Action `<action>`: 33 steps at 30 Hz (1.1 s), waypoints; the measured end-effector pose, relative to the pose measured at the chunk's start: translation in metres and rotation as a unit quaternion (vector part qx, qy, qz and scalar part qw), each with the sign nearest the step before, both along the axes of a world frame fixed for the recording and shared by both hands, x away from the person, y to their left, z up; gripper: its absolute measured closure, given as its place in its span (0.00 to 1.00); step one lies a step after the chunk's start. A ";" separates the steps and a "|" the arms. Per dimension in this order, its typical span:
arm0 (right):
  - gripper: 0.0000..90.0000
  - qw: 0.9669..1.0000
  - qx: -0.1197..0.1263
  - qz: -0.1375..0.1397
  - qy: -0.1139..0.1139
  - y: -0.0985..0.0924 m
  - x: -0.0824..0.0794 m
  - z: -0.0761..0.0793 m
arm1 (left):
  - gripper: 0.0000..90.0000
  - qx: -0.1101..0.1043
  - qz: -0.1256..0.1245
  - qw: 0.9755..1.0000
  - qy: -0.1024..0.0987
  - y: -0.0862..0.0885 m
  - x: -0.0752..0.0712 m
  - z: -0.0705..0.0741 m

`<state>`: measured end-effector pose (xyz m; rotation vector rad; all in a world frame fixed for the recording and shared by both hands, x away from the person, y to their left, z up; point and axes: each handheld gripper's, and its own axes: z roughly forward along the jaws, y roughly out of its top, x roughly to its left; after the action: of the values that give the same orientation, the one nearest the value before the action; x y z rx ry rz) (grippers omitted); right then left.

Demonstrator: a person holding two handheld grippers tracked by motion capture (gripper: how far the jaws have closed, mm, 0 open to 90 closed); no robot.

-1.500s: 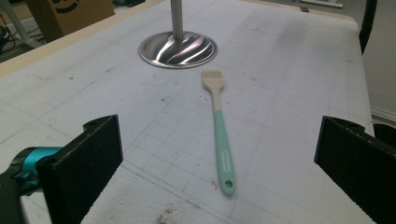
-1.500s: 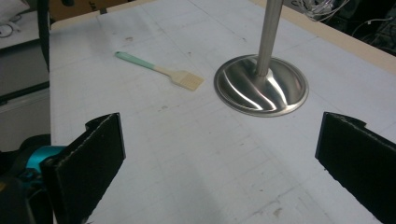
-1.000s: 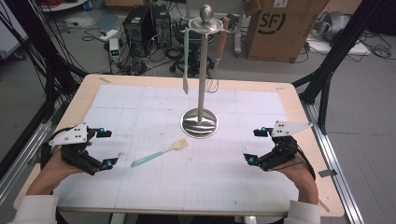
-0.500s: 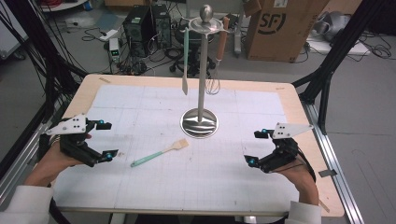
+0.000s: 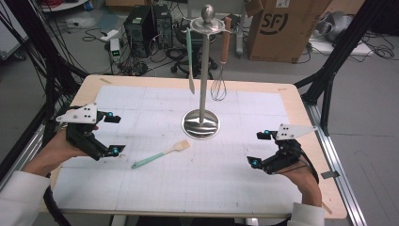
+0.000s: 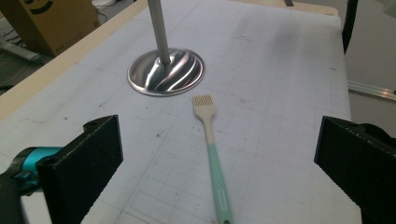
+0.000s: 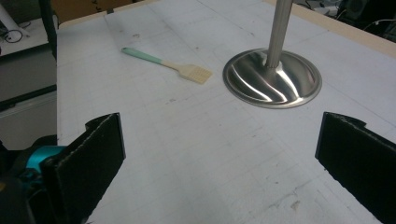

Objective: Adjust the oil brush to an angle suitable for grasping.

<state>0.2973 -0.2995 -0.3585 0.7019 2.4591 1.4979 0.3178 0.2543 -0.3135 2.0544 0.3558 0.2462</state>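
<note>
A basting brush (image 5: 160, 154) with a teal handle and a pale head lies flat on the white mat, left of a steel utensil stand (image 5: 201, 123). From the stand's top hang a teal utensil (image 5: 189, 56) and a whisk (image 5: 219, 84). My left gripper (image 5: 112, 134) is raised at the table's left side, open and holding nothing. In the left gripper view the brush (image 6: 211, 144) lies between the jaws, farther off, with the stand's base (image 6: 166, 72) beyond it. My right gripper (image 5: 259, 148) is open near the table's right side, holding nothing. The right gripper view shows the brush (image 7: 170, 66) and base (image 7: 272, 78).
The white gridded mat (image 5: 155, 106) covers a wooden table (image 5: 301, 101). Behind the table are a cardboard box (image 5: 280, 28), computer cases (image 5: 148, 23) and cables on the floor. Black frame posts (image 5: 336, 61) stand at both sides.
My left gripper has lifted and moved away from the front edge toward the table's middle left. The right gripper has barely shifted. The brush has not moved.
</note>
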 end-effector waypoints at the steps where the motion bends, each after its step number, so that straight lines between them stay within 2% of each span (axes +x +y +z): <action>1: 0.00 1.000 0.000 0.000 -0.001 0.000 0.000 -0.001 | 0.02 0.003 -0.004 1.000 -0.002 -0.002 0.001 0.002; 7: 0.00 1.000 0.007 -0.004 -0.001 -0.004 0.000 -0.001 | 0.04 0.022 -0.022 1.000 0.001 -0.015 0.005 0.007; 10: 0.00 1.000 0.007 -0.004 -0.002 -0.004 0.000 0.000 | 0.11 0.036 -0.032 0.999 0.004 -0.022 0.008 0.005; 12: 0.00 1.000 0.008 -0.004 -0.002 -0.004 -0.001 0.000 | 0.12 0.049 -0.041 0.998 0.009 -0.027 0.011 0.004; 18: 0.00 1.000 0.008 -0.003 -0.004 -0.003 -0.002 0.001 | 0.27 0.080 -0.071 0.994 0.023 -0.040 0.016 0.000; 21: 0.00 1.000 0.007 -0.002 -0.004 -0.003 -0.002 0.001 | 0.33 0.092 -0.076 0.992 0.034 -0.046 0.019 -0.004; 23: 0.00 1.000 0.007 -0.002 -0.003 -0.003 -0.002 0.002 | 0.39 0.105 -0.084 0.990 0.050 -0.050 0.020 -0.008; 25: 0.00 1.000 0.007 -0.002 -0.003 -0.003 -0.002 0.002 | 0.46 0.121 -0.102 0.986 0.054 -0.055 0.020 -0.013; 27: 0.00 1.000 0.008 -0.001 -0.003 -0.003 -0.003 0.002 | 0.48 0.129 -0.109 0.984 0.056 -0.060 0.019 -0.017; 28: 0.00 1.000 0.008 -0.001 -0.003 -0.003 -0.003 0.002 | 0.49 0.137 -0.115 0.982 0.055 -0.062 0.020 -0.018; 29: 0.00 1.000 0.007 -0.001 -0.003 -0.003 -0.003 0.002 | 0.52 0.138 -0.115 0.982 0.060 -0.065 0.021 -0.021; 33: 0.00 1.000 0.005 0.002 -0.004 -0.002 -0.003 0.002 | 0.64 0.164 -0.122 0.976 0.071 -0.073 0.024 -0.028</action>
<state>0.2947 -0.3010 -0.3565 0.6924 2.4508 1.5114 0.3420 0.1817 -0.3420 2.4250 0.1515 0.0064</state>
